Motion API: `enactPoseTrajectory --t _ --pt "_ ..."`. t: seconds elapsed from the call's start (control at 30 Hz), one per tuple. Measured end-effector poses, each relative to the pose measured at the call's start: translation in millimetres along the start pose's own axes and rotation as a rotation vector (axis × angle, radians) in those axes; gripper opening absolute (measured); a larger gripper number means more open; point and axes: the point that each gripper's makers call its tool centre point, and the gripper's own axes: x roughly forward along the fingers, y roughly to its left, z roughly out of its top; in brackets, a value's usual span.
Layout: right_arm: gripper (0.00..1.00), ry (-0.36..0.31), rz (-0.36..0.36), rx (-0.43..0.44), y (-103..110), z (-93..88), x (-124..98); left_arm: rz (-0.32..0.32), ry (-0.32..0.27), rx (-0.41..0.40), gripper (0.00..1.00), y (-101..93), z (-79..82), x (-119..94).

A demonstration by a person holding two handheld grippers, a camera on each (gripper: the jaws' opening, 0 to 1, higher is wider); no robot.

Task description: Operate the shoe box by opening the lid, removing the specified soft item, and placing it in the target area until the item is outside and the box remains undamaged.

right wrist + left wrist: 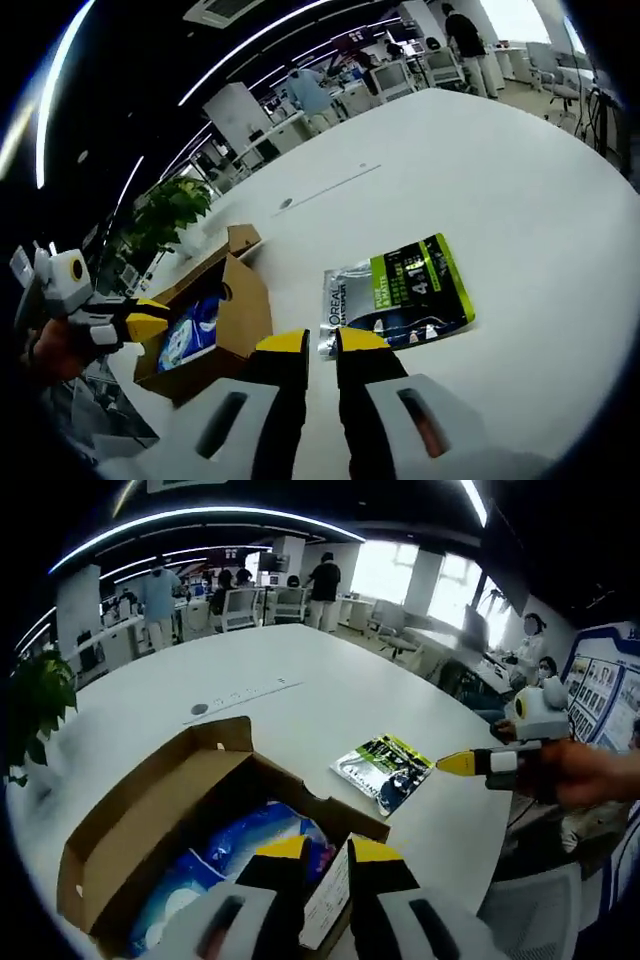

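An open brown cardboard shoe box lies on the white table, its lid flap folded back at the far end. Blue soft packets fill it. My left gripper hangs over the box's near corner, jaws close together with nothing between them. A silver and green soft packet lies flat on the table to the right of the box. In the right gripper view the same packet sits just beyond my right gripper, whose jaws are shut and hold nothing. The box is to its left.
The round white table stretches away past the packet. A potted plant stands at the left edge. A person's hand holds the right gripper. A grey chair is near the table's edge; desks and people are far behind.
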Motion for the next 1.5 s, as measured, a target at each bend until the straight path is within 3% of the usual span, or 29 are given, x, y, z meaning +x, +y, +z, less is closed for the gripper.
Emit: enactPoseTrajectory --t 0.37,0.57,0.93,1.07,1.5 --pt "0.09 0.037 0.080 -0.049 48.4 -14.9 15.4 0.085 -0.078 -0.074 0.15 36.4 -24.8 -51.8" --pt "0.09 0.041 0.111 -0.071 67.9 -16.4 19.2 0.113 -0.090 -0.104 0.15 51.1 -40.3 -75.1" --pt "0.11 0.083 0.200 -0.177 103.0 -23.7 30.8 0.190 -0.132 -0.182 0.15 65.0 -67.5 -111.6" --pt "0.11 0.102 0.255 -0.209 118.8 -27.3 37.3 0.252 -0.182 -0.224 0.15 72.9 -72.8 -129.2" --pt "0.13 0.213 0.412 -0.316 150.8 -43.8 47.3 0.413 -0.238 -0.380 0.17 78.4 -99.8 -163.9"
